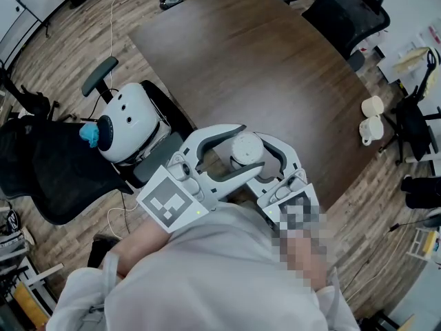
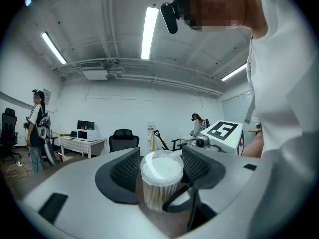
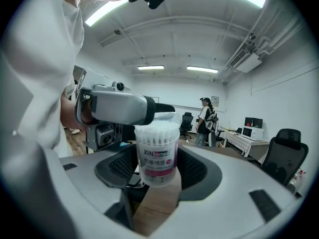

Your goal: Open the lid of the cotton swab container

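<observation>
The cotton swab container [image 3: 157,153] is a clear round tub with a pink and white label. It stands upright at the near edge of the brown table [image 1: 262,61]. Its white lid [image 1: 246,148] is on top and also faces the left gripper view, lid [image 2: 161,167]. My left gripper [image 1: 242,145] reaches in from the left, and its jaws are shut on the lid at the tub's top. My right gripper [image 1: 256,163] comes from the right, with its ribbed pads [image 3: 192,171] shut on the labelled body below. The tub [image 2: 158,193] fills the gap between the left jaws.
A black office chair [image 1: 62,171] at the left carries a white domed device [image 1: 131,119]. Two white cups [image 1: 372,119] stand off the table's right edge. More black chairs [image 1: 348,9] are at the far right. People stand in the room behind.
</observation>
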